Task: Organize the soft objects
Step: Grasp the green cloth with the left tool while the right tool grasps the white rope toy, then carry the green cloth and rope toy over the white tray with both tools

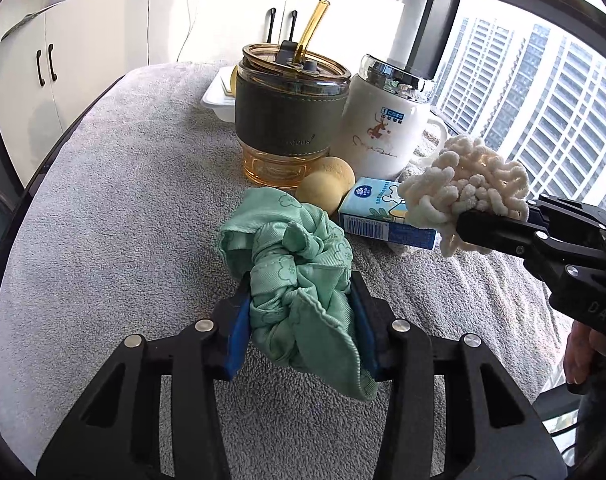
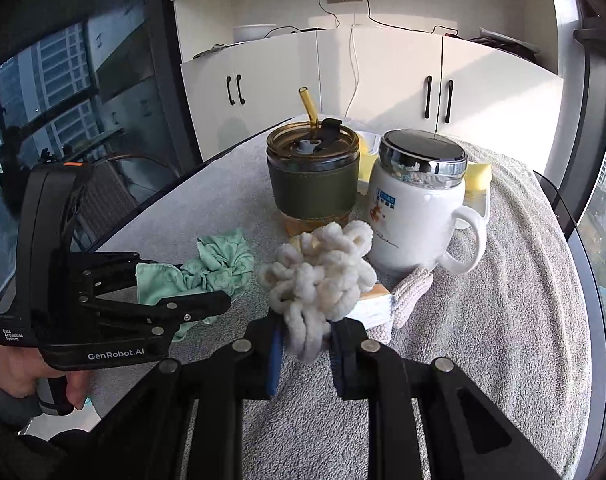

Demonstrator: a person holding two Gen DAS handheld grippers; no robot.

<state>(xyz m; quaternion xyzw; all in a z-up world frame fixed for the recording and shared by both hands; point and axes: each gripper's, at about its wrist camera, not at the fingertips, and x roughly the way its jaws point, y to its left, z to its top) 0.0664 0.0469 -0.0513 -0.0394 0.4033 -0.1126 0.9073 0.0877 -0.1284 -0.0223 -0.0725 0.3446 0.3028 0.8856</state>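
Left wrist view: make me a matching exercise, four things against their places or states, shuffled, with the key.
Things:
1. green cloth
2. white chenille bundle
3. tissue pack
4. white mug

Places or states:
A. lying flat on the grey towel, in front of the mug
B. standing upright with a chrome lid, beside the amber tumbler
C. bunched between the blue pads of the left hand-held gripper
D. pinched by the right hand-held gripper

Pairs: 1-C, 2-D, 3-A, 4-B
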